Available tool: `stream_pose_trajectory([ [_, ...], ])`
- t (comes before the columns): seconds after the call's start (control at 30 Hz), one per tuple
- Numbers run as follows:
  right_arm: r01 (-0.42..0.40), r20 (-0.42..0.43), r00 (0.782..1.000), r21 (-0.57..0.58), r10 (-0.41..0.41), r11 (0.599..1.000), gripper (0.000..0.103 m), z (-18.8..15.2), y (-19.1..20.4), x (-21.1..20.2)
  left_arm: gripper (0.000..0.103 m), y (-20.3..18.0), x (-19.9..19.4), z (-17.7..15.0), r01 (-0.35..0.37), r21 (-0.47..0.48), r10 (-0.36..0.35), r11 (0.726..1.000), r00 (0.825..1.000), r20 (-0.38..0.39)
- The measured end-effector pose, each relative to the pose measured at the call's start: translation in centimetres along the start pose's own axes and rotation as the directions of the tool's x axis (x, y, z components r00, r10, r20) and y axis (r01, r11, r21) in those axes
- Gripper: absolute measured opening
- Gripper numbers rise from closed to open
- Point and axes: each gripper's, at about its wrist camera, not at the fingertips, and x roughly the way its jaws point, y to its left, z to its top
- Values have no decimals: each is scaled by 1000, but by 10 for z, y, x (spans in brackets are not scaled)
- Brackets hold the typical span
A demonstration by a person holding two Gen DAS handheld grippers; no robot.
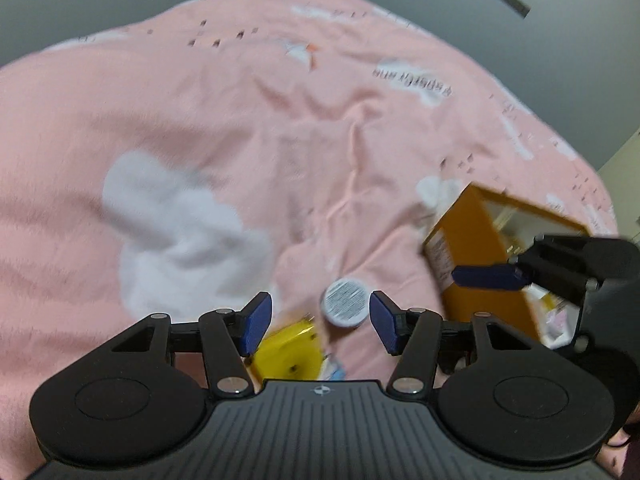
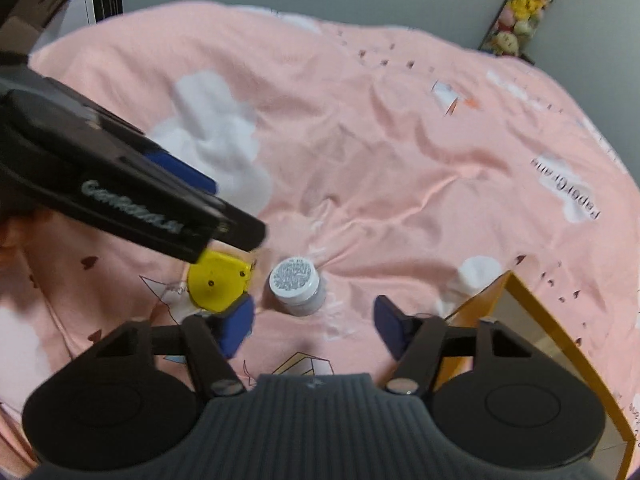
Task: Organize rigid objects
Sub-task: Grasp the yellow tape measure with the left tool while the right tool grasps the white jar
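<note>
Both my tongs stand open and empty: right gripper point(image 2: 314, 326) sits just short of the white jar point(image 2: 296, 283), nearer than my left gripper point(image 1: 320, 322).

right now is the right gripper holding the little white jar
No, the right gripper is open and the jar stands free on the sheet beyond it.

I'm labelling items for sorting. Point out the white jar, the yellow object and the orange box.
white jar point(image 2: 295, 276), right wrist view, labelled top
yellow object point(image 2: 218, 282), right wrist view, flat face
orange box point(image 1: 476, 232), left wrist view, side wall
</note>
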Motion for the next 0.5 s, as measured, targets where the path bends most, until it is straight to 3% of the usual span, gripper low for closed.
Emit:
stream_pose_trajectory([
  [0.17,-37,-60,997,0,37,999,59,2,-5,20,66,-5,21,-14,-68,92,73,993,996,-54],
  [0.33,-50,-146,988,-4,49,999,59,4,-8,43,69,-3,38,-26,-145,35,148,989,987,-69],
  [0.5,-58,-197,980,-102,37,993,61,1,-4,58,77,-7,54,-29,-168,71,175,983,980,-96],
])
